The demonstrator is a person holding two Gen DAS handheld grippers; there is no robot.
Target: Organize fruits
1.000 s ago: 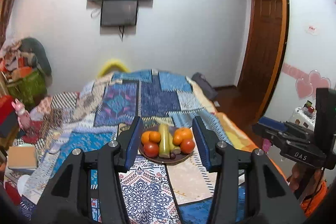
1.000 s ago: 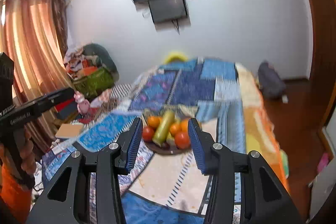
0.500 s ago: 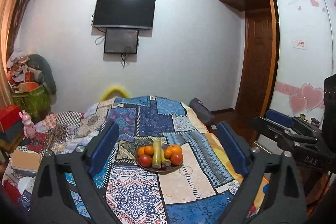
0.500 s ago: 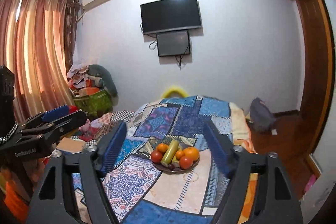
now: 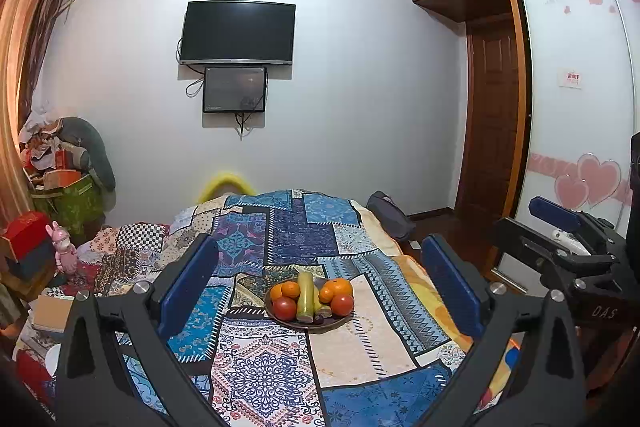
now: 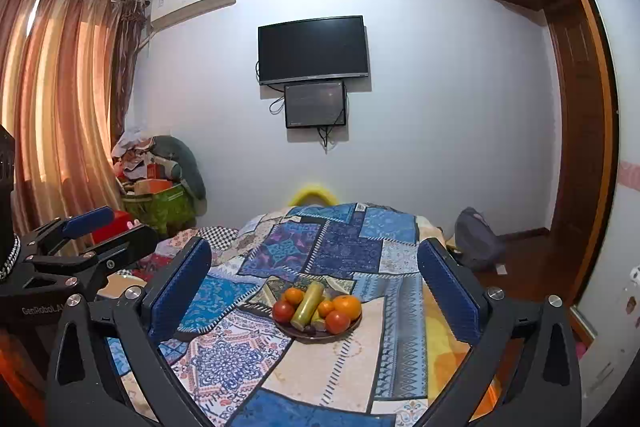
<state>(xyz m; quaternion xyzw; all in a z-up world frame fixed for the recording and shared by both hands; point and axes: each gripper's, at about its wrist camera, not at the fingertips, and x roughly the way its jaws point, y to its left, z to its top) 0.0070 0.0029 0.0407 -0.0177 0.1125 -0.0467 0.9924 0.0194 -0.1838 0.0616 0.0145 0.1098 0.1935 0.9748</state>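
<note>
Both grippers, left gripper (image 5: 318, 291) and right gripper (image 6: 314, 291), gape wide, holding nothing, aimed at the fruit plate (image 5: 309, 323) mid-quilt (image 5: 280, 379); fruit sits piled together there, well beyond reach.

Wall-mounted television (image 5: 238, 31), patchwork-covered bed (image 5: 280, 227)

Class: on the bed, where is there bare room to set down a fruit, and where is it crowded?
Free: the quilt in front of the plate and beyond it. Crowded: the plate itself, fruits touching.
</note>
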